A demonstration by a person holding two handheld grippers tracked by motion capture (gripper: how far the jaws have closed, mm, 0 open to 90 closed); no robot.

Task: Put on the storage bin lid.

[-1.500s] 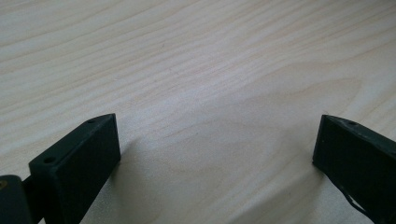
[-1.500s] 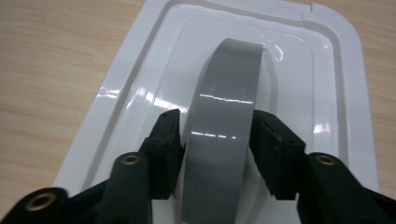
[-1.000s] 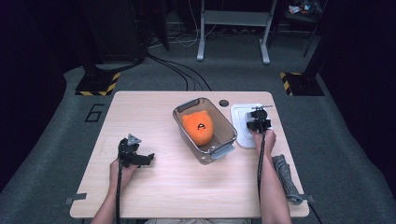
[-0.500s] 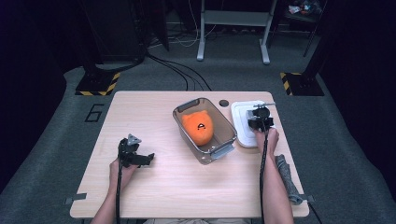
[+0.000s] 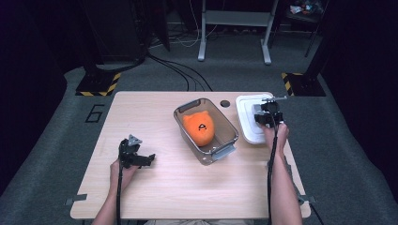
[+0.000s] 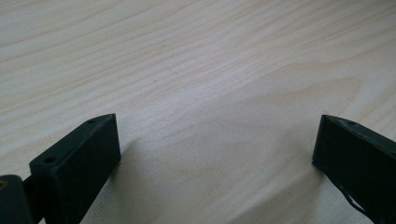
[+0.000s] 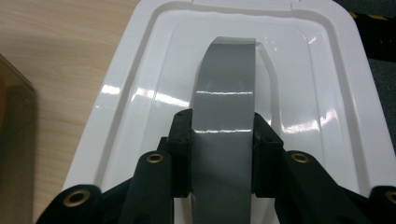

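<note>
One white rectangular plastic lid [image 7: 140, 100] lies at the table's three o'clock edge, its grey arched handle [image 7: 224, 112] pinched between the right gripper [image 7: 223, 135]; lifting seems underway, and carrying it leftward onto the clear plastic bin [image 5: 185, 117] holding an orange plush toy [image 5: 199, 128] comes next. At eight o'clock, the left gripper [image 6: 215, 154] rests wide open, empty.

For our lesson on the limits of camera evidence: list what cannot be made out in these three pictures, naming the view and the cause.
- Grey handle: in the right gripper view, its lower end is hidden behind the right gripper.
- White lid: in the high view, its middle is covered by that gripper.
- Orange toy in the clear bin: face too small in the high view.
- Left gripper: its body is cut off by the left gripper view's bottom edge.
</note>
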